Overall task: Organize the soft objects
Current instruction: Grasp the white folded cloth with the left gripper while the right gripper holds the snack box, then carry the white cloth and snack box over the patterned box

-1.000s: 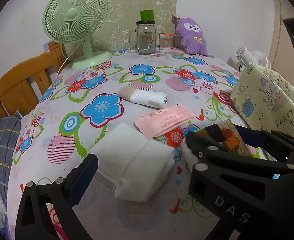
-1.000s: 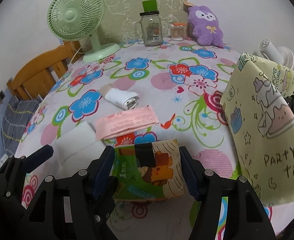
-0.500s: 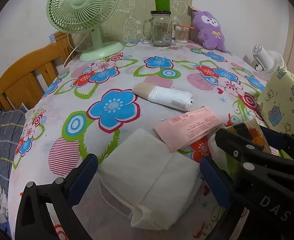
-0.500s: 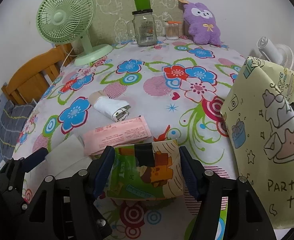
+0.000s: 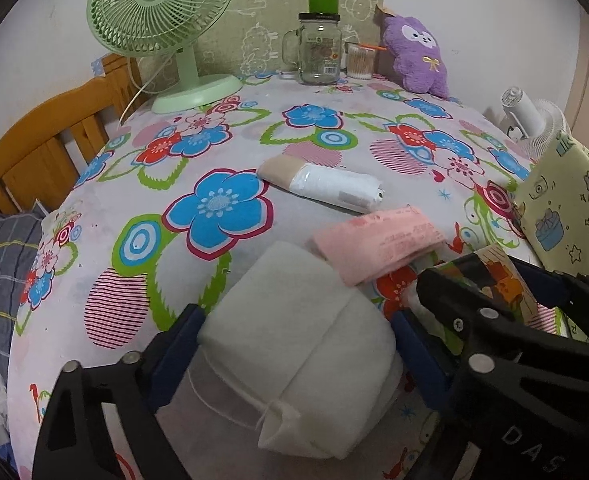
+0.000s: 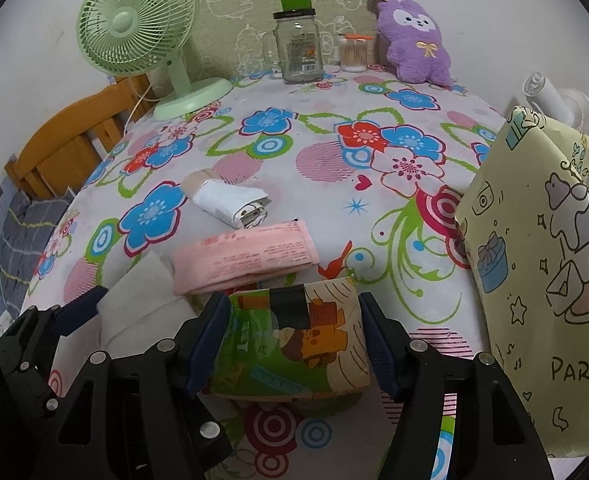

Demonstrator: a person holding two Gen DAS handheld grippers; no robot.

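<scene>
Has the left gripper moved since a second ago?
Yes. The left gripper has advanced to straddle the folded white cloth pad, its jaws closing around it; the green desk fan now looks nearer.

Soft even light, fisheye-warped, dark corners.

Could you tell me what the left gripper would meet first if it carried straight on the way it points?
The left gripper would likely press straight into the white folded cloth, already between its closing jaws; past that lies the pink packet.

Right claw (image 6: 294, 344) seemingly gripping colourful tissue pack (image 6: 298, 344).
</scene>
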